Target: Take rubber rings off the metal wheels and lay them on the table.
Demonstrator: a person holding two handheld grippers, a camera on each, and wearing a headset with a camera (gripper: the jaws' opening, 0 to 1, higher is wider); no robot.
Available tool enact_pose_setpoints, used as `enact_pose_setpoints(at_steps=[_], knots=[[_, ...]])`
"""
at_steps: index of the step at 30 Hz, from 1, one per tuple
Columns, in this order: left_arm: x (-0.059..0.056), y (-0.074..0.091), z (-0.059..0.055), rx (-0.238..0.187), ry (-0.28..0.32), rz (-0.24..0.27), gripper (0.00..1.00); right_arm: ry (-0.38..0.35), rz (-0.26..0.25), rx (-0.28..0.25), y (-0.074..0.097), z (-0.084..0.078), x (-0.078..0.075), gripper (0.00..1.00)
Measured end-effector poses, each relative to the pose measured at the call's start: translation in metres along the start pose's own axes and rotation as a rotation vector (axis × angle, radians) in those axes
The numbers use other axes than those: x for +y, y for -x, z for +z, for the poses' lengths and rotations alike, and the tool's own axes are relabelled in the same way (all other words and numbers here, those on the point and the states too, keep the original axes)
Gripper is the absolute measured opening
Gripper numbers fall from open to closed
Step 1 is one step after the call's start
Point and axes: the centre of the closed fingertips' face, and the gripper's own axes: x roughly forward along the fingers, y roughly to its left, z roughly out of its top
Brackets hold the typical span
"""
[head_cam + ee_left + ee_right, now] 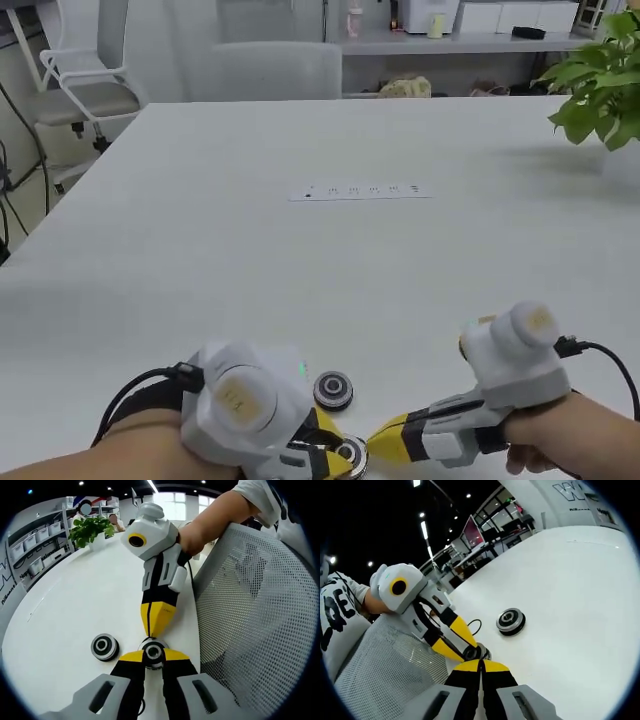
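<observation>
Two metal wheels are in play. The held wheel [152, 651] sits between the yellow jaw tips of the left gripper [153, 656], which are clamped against its two sides; the wheel's round face with its dark hub points toward that gripper's camera. In the head view this gripper is at the bottom edge, left of centre, with the wheel at its tips just above the white table [300, 280].

The right gripper [481, 665] has its jaws pressed together, with only a thin seam visible between the yellow tips. In the left gripper view it comes in from above, and its closed tips meet the upper rim of the held wheel. Whether rubber is pinched between those tips cannot be determined.

The loose wheel [333, 390] lies flat on the table, near the held wheel and apart from both grippers. It shows a dark outer band around a bright metal ring and a dark centre.

Surroundings:
- A potted plant [598, 75] stands at the far right of the table.
- A strip with small printed marks [360, 192] lies at the table's centre, well apart from the wheels.
- A grey mesh chair back [250, 610] is close beside the person.
</observation>
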Motion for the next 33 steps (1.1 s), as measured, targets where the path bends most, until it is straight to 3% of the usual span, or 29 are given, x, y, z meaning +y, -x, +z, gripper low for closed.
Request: enact_pose_setpoints(at_steps=[7, 33], knots=[[0.000, 0.000, 0.000, 0.003, 0.005, 0.002, 0.06, -0.016, 0.008, -0.007, 0.000, 0.001, 0.002, 0.00], [0.000, 0.000, 0.000, 0.003, 0.014, -0.002, 0.06, 0.034, 0.044, -0.004, -0.005, 0.006, 0.015, 0.00]])
